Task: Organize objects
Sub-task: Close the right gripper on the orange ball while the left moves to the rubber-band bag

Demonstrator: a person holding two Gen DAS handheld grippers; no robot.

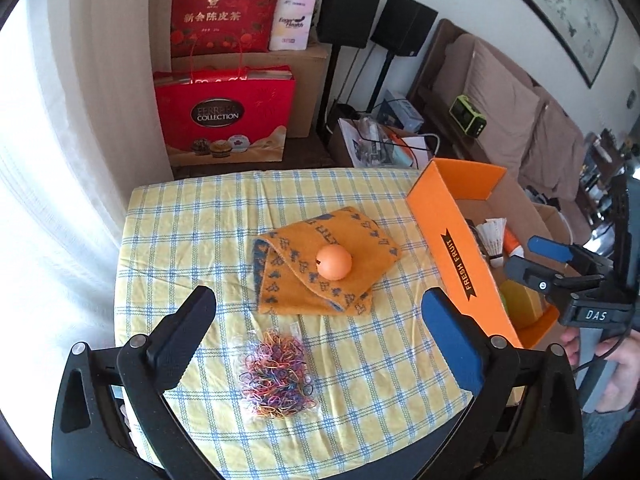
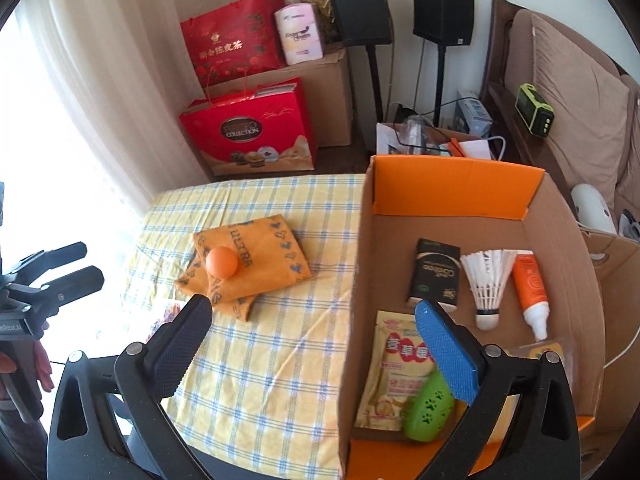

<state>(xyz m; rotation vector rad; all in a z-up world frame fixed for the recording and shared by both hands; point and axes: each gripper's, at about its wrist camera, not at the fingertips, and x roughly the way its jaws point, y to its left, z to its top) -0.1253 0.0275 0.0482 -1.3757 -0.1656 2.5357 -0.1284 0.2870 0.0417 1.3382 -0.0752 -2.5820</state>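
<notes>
Both tongs stand released and empty: left tongs above the rubber bands, right tongs straddling the box wall. The ball rests on the folded towel, which likely stops it rolling; both await boxing.

I count 1 orange ball, 1 towel, 1 bag of rubber bands, 1 box w/ 1 shuttlecock, 1 orange tube, 2 packets.

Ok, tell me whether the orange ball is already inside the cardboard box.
No, the orange ball rests on the folded orange towel on the table, outside the cardboard box.

Red gift bags, black speakers
</notes>
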